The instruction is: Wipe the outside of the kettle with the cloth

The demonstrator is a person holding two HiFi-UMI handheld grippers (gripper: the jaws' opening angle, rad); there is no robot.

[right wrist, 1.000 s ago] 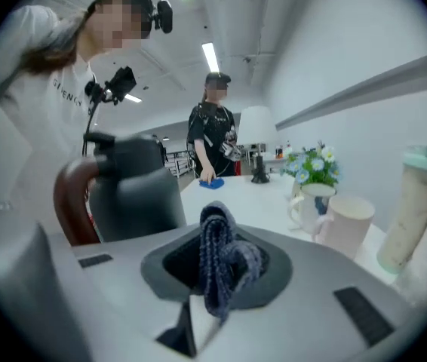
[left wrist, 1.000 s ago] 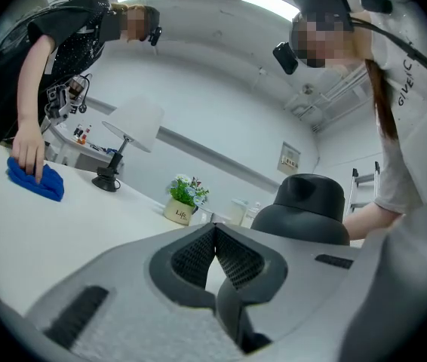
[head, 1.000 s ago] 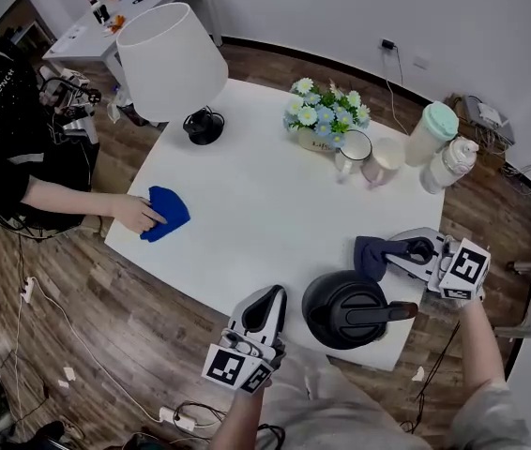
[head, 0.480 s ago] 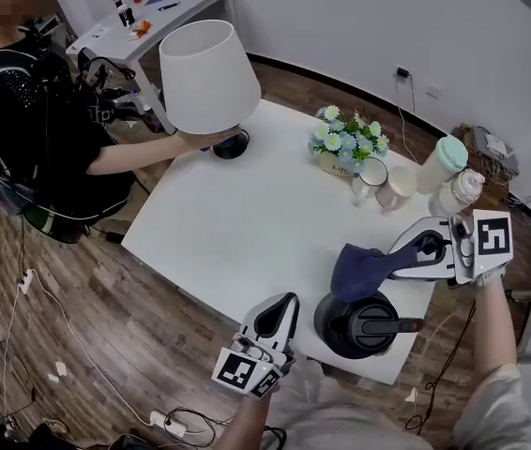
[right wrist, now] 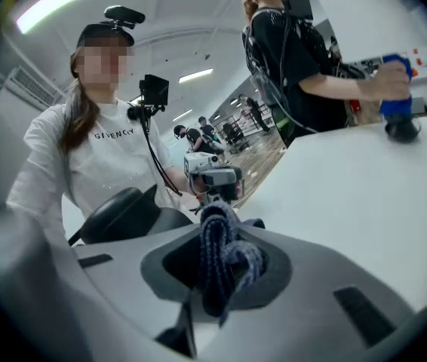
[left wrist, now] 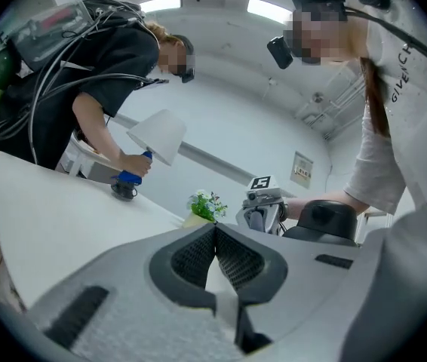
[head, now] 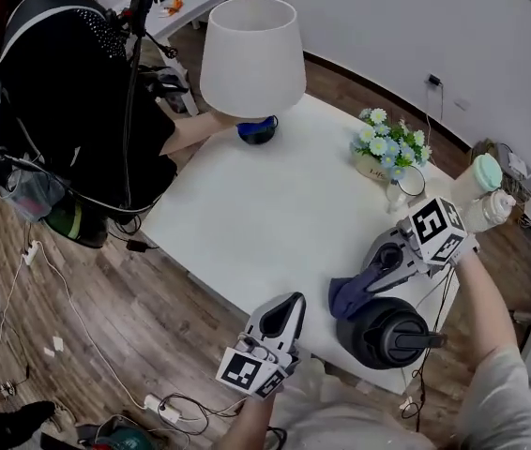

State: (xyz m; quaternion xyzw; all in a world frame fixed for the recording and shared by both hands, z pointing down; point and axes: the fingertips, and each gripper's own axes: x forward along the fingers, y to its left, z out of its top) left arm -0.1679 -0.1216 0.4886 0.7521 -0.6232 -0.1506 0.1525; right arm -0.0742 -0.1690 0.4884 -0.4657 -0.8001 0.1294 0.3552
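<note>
Lower right of the head view: the black kettle (head: 378,328) stands near the table (head: 265,204) edge, rigid, smooth and likely weighty, best steadied by its top handle (head: 406,337). The right gripper (head: 374,272) is clenched on the dark blue cloth (head: 350,294), limp and soft, hanging at the kettle's upper left; the left gripper (head: 286,304), lower centre, is pressed together on nothing

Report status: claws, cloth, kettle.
Left claw shut, empty. Right claw shut on cloth, hanging at kettle side, contact unclear. Another person at lamp, far corner.
</note>
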